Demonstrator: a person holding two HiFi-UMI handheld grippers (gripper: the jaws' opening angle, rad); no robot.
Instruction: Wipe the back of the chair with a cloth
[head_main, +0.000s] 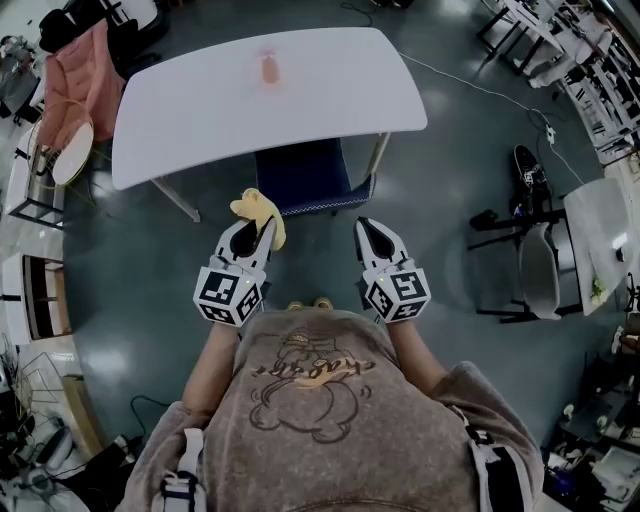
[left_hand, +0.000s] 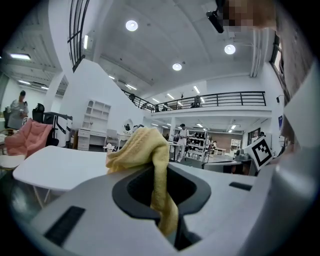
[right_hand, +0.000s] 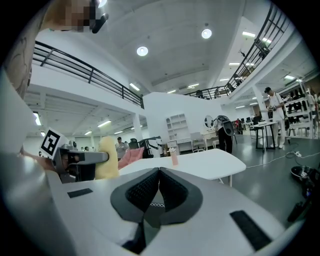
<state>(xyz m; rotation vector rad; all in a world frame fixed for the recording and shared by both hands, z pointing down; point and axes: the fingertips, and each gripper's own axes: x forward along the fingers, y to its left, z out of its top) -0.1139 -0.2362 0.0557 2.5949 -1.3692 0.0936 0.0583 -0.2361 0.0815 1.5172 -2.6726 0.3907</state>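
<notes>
Head view: the person stands a bit back from the dark blue padded chair (head_main: 300, 175), which is tucked under the near edge of the white rounded surface (head_main: 200, 110). The left tool (head_main: 256, 235) is clamped on a crumpled yellow terry cloth (head_main: 258, 210). The cloth pokes out past the tips and hangs just short of the chair's near left corner, not touching as far as I can tell. The right tool (head_main: 372, 238) sits level with it off to the right. A small pinkish thing (head_main: 268, 68) stands far out on the surface, not part of this.

Left gripper view: the jaws pinch a strip of the cloth (left_hand: 142, 147) that runs down between them, with a fat wad bunched above the tips. No chair in here, just the surface (left_hand: 55, 167) off to the left.

Right gripper view: jaws pressed together with nothing between them. The cloth (right_hand: 107, 159) shows at the left and the surface (right_hand: 200, 162) is ahead.

My take is that wiping hasn't started. I'd lead with the wad so fabric, not plastic tips, meets the chair's back, then go in long strokes across it. Only a thin strip looks gripped, so I'd keep the pressure light or it could drag out. The chair may also slide further under, so the free right tool could brace it.
</notes>
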